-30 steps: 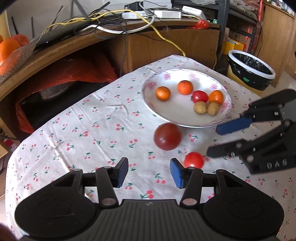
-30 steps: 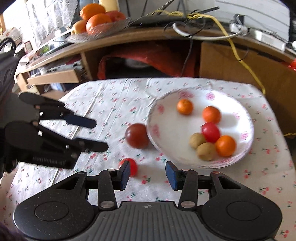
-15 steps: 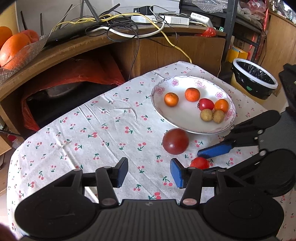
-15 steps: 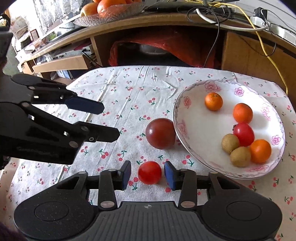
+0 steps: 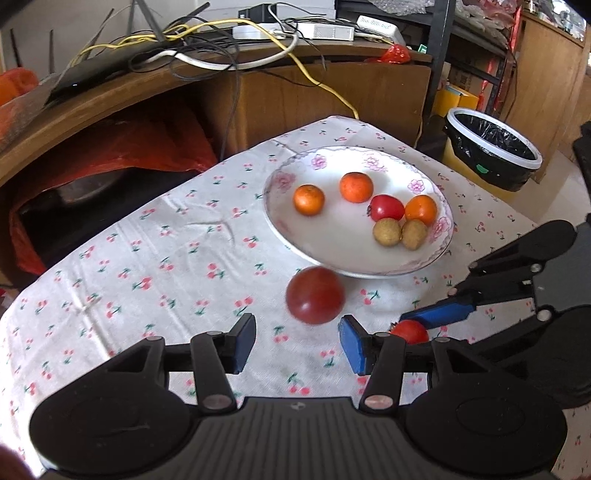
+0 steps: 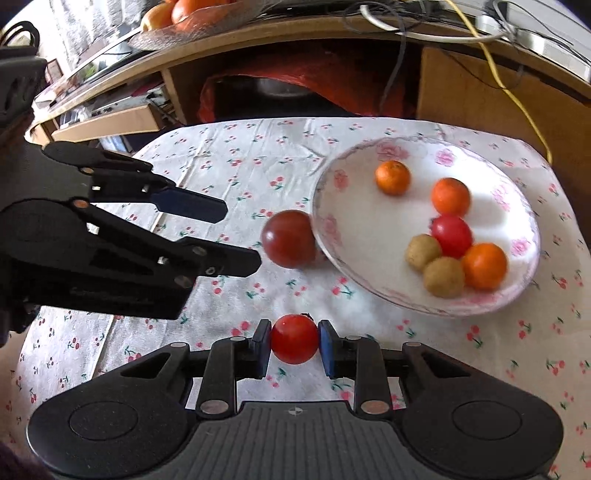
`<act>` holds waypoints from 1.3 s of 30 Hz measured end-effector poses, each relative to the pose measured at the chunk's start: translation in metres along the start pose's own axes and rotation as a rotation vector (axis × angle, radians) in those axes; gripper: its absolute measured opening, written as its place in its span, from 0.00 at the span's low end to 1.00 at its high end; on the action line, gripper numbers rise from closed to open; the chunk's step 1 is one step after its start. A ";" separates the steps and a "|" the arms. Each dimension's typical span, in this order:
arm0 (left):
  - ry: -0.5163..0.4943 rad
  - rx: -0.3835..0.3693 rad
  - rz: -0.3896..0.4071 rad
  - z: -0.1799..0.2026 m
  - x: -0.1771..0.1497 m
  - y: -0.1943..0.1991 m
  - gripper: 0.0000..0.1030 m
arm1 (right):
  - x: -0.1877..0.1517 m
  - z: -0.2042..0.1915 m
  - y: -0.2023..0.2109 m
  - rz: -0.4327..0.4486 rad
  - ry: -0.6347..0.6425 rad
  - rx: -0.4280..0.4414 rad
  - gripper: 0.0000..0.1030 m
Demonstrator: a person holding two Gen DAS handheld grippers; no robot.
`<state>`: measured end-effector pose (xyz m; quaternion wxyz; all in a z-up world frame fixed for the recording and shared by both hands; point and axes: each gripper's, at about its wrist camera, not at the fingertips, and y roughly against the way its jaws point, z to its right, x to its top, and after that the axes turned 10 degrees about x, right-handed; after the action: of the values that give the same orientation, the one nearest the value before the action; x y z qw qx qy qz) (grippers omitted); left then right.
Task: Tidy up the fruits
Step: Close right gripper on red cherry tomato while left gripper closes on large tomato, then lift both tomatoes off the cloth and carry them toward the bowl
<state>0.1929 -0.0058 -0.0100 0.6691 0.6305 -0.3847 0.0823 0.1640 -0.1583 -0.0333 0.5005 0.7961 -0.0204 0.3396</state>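
My right gripper is shut on a small red tomato, just above the cherry-print cloth; the same tomato peeks out under that gripper in the left wrist view. A large dark red tomato lies on the cloth against the flowered white plate, a little ahead of my left gripper, which is open with nothing in it. The plate holds three small oranges, a red tomato and two brown longans.
A wooden desk with cables stands behind the table. A black-lined bin sits on the floor at the right. A glass dish of oranges rests on the desk at the left. The cloth left of the plate is bare.
The right gripper has closed its fingers on the small red tomato, which lay between them half a second ago. The left gripper has come closer to the large tomato.
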 end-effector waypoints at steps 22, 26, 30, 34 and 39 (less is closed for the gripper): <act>-0.028 -0.001 -0.039 0.023 0.016 -0.045 0.48 | -0.004 0.023 0.016 0.018 -0.074 -0.018 0.22; -0.035 -0.001 -0.046 0.025 0.015 -0.041 0.47 | -0.002 0.022 0.017 0.023 -0.066 -0.027 0.22; -0.047 -0.004 -0.062 0.025 0.006 -0.033 0.47 | -0.005 0.024 0.018 0.013 -0.069 -0.043 0.22; -0.047 -0.016 -0.074 0.026 0.001 -0.024 0.47 | -0.004 0.022 0.018 0.010 -0.065 -0.051 0.22; -0.060 -0.043 -0.072 0.031 -0.005 -0.010 0.47 | -0.004 0.017 0.016 0.006 -0.046 -0.055 0.22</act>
<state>0.1829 -0.0336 -0.0235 0.6731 0.6316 -0.3835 0.0311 0.1639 -0.1811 -0.0273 0.5205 0.7897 -0.0436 0.3218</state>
